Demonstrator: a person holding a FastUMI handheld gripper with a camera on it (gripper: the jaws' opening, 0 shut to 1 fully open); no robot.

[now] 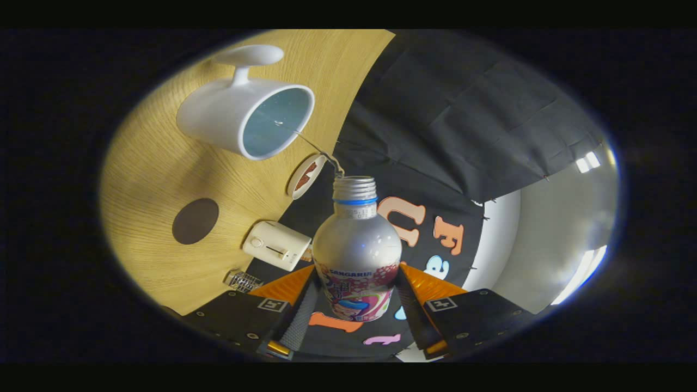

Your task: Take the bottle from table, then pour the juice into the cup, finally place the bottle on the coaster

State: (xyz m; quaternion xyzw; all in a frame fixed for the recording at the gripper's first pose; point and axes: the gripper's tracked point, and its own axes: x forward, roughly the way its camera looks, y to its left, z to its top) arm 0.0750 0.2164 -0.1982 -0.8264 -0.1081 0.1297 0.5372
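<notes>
Gripper view: gripper pinches smooth silver bottle btwn fingers, thin stream into glossy white cup beyond; round dark coaster nearby on woodgrain table.

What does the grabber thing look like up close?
The gripper has two flat black plates, each with small screws and a square white-and-black marker tag. Its fingers run forward from those plates, one on each side, and a ribbed strip lines the inner face of one.

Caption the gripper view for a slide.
Gripper shut on tilted bottle, pouring a thin stream into the white cup.
</notes>
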